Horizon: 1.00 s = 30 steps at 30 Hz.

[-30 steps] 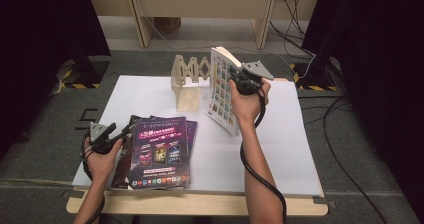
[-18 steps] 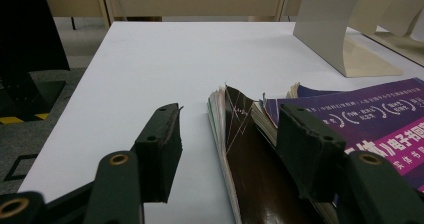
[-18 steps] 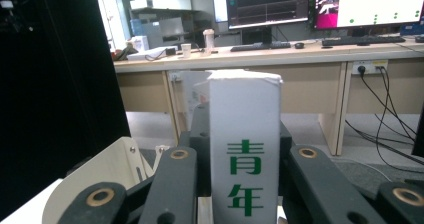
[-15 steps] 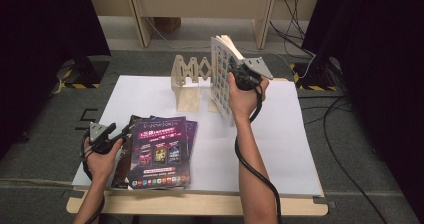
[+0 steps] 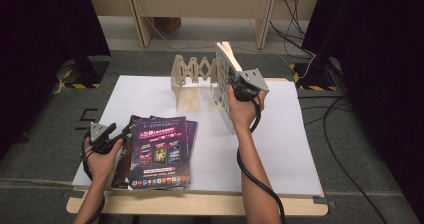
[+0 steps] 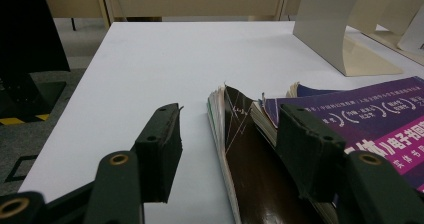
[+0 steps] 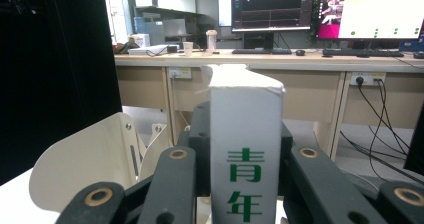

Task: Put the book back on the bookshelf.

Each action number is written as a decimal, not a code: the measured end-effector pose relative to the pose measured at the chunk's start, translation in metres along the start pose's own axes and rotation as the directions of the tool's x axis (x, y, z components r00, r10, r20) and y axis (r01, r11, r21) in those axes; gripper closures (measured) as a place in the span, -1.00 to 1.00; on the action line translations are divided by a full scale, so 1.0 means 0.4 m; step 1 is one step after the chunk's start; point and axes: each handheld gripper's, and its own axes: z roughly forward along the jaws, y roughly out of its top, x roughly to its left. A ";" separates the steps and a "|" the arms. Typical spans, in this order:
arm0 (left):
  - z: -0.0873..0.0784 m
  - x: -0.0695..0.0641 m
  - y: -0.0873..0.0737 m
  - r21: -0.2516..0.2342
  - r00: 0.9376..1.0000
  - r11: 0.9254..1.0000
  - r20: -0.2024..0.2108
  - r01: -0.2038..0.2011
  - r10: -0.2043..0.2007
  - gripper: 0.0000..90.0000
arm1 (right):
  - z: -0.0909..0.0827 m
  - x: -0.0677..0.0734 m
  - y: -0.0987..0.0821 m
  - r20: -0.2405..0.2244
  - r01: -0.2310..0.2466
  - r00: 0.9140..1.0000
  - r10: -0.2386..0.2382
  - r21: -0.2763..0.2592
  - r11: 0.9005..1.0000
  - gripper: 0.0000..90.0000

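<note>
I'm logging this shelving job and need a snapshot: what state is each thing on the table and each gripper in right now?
White book: closed, upright, clamped by its spine.
Right gripper: shut on the white book.
Left gripper: open, jaws either side of the stack's edge, gripping nothing.
Magazine stack: lying flat, fanned.
Folding book rack: standing, extended; whether the book touches it I cannot tell.

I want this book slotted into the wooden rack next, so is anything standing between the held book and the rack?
Nothing visible does. The right gripper holds the white book upright by its spine, right beside the expandable rack. The magazine stack lies nearer the person by the open left gripper, out of the way.
</note>
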 end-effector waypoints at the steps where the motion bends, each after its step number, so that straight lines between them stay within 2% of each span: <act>1: 0.000 0.000 0.000 0.000 1.000 1.000 0.000 0.000 0.000 -0.05 | -0.004 0.000 -0.003 0.000 0.007 1.000 -0.007 0.000 1.000 0.65; 8: 0.000 -0.001 0.000 -0.001 1.000 1.000 0.000 -0.002 0.002 -0.05 | -0.030 0.004 -0.015 -0.005 0.046 0.999 -0.046 -0.008 0.999 0.64; 17: 0.000 -0.003 0.000 0.001 1.000 1.000 -0.001 -0.007 0.007 -0.05 | -0.064 -0.013 -0.014 0.002 0.033 0.999 -0.033 0.014 0.999 0.60; 30: 0.000 -0.001 0.000 -0.002 1.000 1.000 -0.001 -0.001 0.001 -0.05 | -0.065 -0.022 -0.014 -0.010 0.020 1.000 -0.020 0.048 0.999 0.46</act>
